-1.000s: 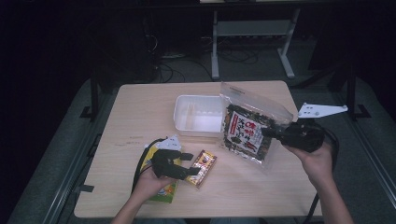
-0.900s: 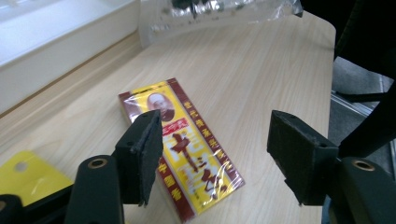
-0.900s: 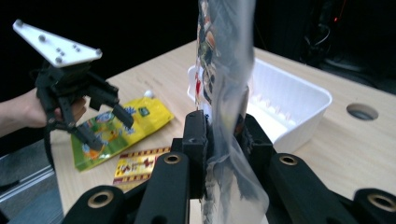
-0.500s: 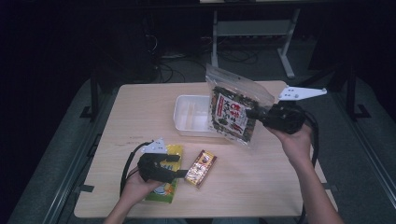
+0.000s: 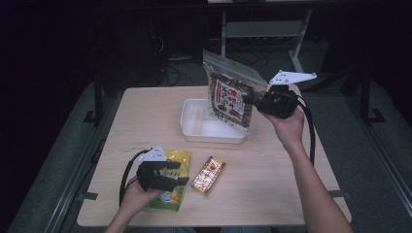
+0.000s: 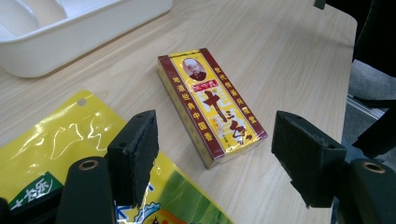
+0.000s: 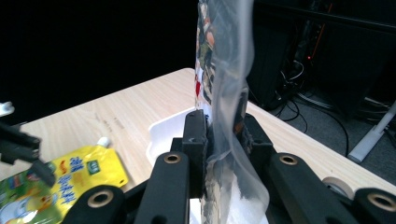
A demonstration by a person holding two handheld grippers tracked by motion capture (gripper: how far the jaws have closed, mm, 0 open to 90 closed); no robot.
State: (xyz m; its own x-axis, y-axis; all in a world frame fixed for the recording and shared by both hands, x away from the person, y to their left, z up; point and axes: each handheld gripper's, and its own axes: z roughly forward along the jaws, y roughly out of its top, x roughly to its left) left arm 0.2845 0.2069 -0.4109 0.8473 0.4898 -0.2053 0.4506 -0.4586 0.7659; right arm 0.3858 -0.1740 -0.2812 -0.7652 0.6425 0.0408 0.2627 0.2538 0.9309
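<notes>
Two grippers are in my hands at the pale wooden table [image 5: 145, 116]. My right gripper [image 5: 252, 99] is clamped on the edge of a clear plastic zip bag with a dark printed label [image 5: 231, 94]. I hold that bag up in the air, roughly upright, over the right end of the white plastic tray [image 5: 194, 121] at the far middle of the table. In the right gripper view the jaws pinch the bag's clear film [image 7: 229, 140] between them, with the tray below.

My left gripper [image 5: 175, 174] sits at the near left, over a flat yellow and green pouch with a spout [image 5: 177, 158]. Its jaws have just been opening and now stand wide apart with nothing pressed between them. In the left gripper view the left pad [image 6: 137, 149] hangs above the pouch [image 6: 60, 140], and a small yellow and dark red box with printed characters [image 6: 210, 102] lies on the table just beyond, right of the pouch and near the tray [image 6: 93, 28].
</notes>
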